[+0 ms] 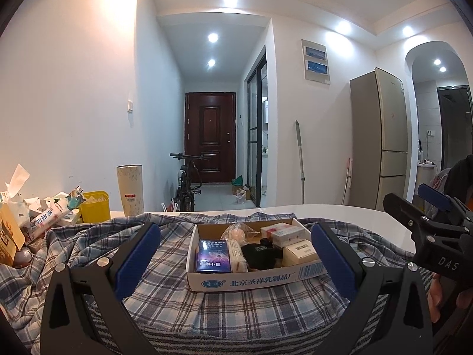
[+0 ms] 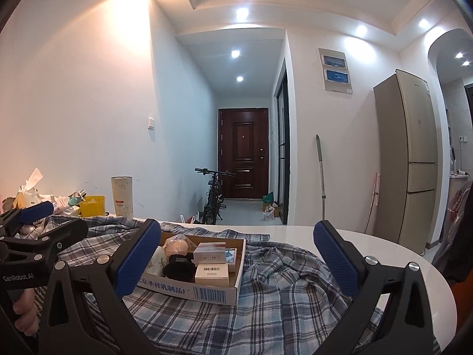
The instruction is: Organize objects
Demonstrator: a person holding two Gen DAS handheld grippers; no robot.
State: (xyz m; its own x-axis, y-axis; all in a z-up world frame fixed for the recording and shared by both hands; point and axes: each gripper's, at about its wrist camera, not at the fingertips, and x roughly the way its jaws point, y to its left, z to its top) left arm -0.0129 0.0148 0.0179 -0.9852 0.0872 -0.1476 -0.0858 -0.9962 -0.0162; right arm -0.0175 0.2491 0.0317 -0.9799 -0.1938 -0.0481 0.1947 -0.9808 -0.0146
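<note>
A shallow cardboard tray (image 1: pixel 254 278) lies on a blue plaid cloth (image 1: pixel 183 310) on a white table. In it are a dark purple packet (image 1: pixel 213 256), a black object (image 1: pixel 260 254), white boxes (image 1: pixel 300 253) and a bagged pale round thing (image 1: pixel 238 233). My left gripper (image 1: pixel 236 254) is open and empty, its blue pads either side of the tray, held short of it. My right gripper (image 2: pixel 238 254) is open and empty; the tray (image 2: pixel 207 291) lies at its left pad. Each gripper shows at the other view's edge.
At the table's far left stand a heap of packets and tissue (image 1: pixel 32 216), a yellow tub (image 1: pixel 95 205) and a tall pale cylinder (image 1: pixel 130 190). The white table edge (image 2: pixel 414 254) curves off to the right. Beyond are a hallway, a bicycle (image 1: pixel 189 183) and a fridge (image 1: pixel 381 136).
</note>
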